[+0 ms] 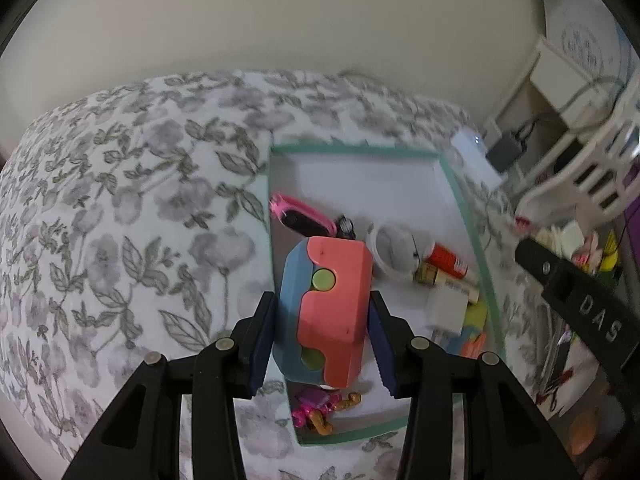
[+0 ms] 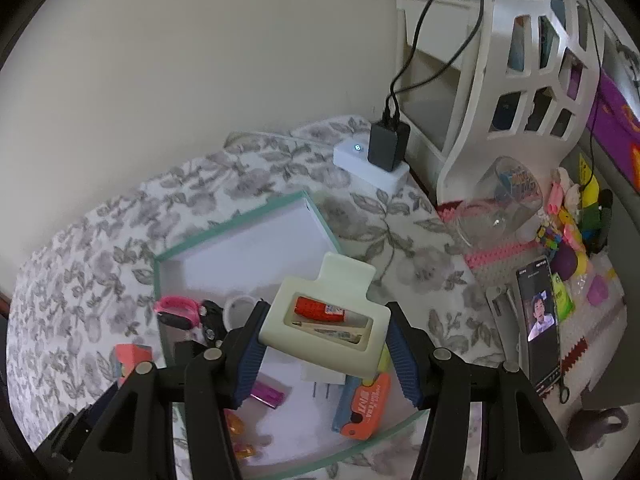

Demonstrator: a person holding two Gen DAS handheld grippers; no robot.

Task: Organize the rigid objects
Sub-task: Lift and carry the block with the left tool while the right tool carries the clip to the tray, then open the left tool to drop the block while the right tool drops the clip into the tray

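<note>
Pinching a coral-blue toy (image 1: 326, 312), left tool (image 1: 320, 344) hangs over the tray (image 1: 460, 196).

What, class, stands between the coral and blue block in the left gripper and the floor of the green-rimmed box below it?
The block hangs over the box. Beneath it lie pink sunglasses on the far side and a small pink and orange toy on the near side. The far end of the box floor is bare, with nothing visible barring it.

The right gripper (image 2: 326, 354) clamps a cream holder (image 2: 332, 320) above the green-rimmed tray (image 2: 240, 220). A red tube (image 2: 320, 309) shows through its window.
</note>
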